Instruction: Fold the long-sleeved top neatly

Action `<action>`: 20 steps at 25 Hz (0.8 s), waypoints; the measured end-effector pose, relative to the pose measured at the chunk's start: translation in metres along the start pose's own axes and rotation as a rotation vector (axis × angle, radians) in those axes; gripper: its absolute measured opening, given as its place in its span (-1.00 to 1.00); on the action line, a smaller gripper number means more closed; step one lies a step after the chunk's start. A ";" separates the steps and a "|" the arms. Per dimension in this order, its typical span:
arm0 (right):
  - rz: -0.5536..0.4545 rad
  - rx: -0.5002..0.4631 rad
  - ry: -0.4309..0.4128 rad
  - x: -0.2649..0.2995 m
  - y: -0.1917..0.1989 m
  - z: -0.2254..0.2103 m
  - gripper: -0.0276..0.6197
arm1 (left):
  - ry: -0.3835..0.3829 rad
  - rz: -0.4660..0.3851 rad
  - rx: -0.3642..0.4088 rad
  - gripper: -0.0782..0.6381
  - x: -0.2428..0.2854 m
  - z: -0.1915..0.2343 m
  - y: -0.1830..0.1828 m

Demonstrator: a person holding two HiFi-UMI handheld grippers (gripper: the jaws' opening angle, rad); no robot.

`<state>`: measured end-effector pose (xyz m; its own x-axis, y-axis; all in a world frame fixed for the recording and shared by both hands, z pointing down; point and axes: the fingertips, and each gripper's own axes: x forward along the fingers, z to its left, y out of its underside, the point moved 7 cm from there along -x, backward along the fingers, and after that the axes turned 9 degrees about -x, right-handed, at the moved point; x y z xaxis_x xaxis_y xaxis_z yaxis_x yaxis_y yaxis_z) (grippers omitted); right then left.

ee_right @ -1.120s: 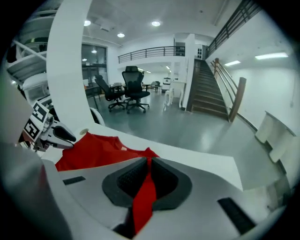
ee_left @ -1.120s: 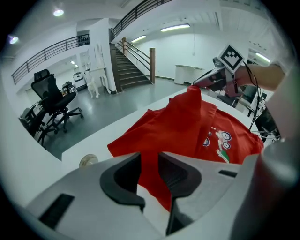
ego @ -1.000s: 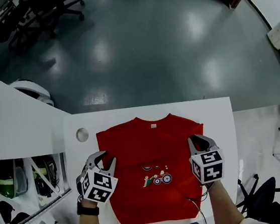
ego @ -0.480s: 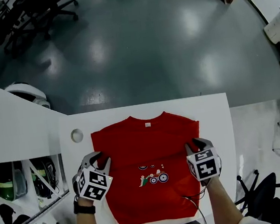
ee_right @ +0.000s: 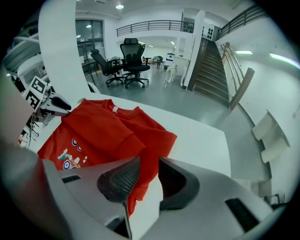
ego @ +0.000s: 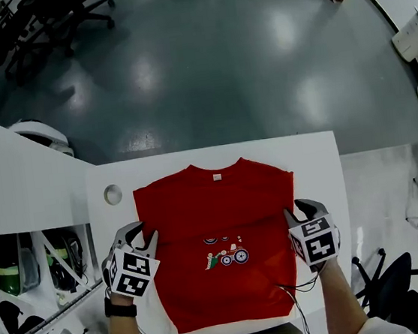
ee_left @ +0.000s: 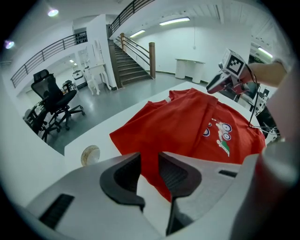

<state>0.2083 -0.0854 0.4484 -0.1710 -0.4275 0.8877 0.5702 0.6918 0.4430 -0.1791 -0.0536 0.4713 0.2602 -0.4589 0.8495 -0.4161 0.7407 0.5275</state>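
**Right gripper lets go at the top's edge**

The red long-sleeved top (ego: 216, 222) lies flat on the white table (ego: 314, 157), sleeves tucked in, collar on the far side, between the two grippers.

The right gripper (ego: 301, 210) has just been opening. Its fingers now stand spread, and the top's right edge runs through the gap with neither pad pressing on it. One finger hangs over red cloth, the other over bare table. A second ago this gripper sat over the cloth; it has since slid outward to the edge.

The left gripper (ego: 142, 235) has kept its place at the top's left edge. Its fingers are spread as before, with the hem and a strip of table showing between them. A round disc (ego: 113, 195) lies beyond its fingertips.
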 end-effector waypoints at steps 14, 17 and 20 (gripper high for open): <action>-0.025 0.048 0.007 -0.037 0.047 0.053 -0.50 | 0.095 -0.007 -0.010 -0.44 -0.037 -0.044 0.060; -0.031 0.072 0.021 -0.052 0.062 0.068 -0.49 | 0.117 -0.009 0.002 -0.44 -0.045 -0.055 0.073; -0.039 0.087 0.027 -0.065 0.079 0.081 -0.49 | 0.127 -0.011 0.015 -0.44 -0.054 -0.066 0.085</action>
<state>0.1997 0.0444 0.4360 -0.1693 -0.4699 0.8663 0.4918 0.7215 0.4875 -0.1711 0.0665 0.4699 0.3727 -0.4003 0.8371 -0.4255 0.7280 0.5376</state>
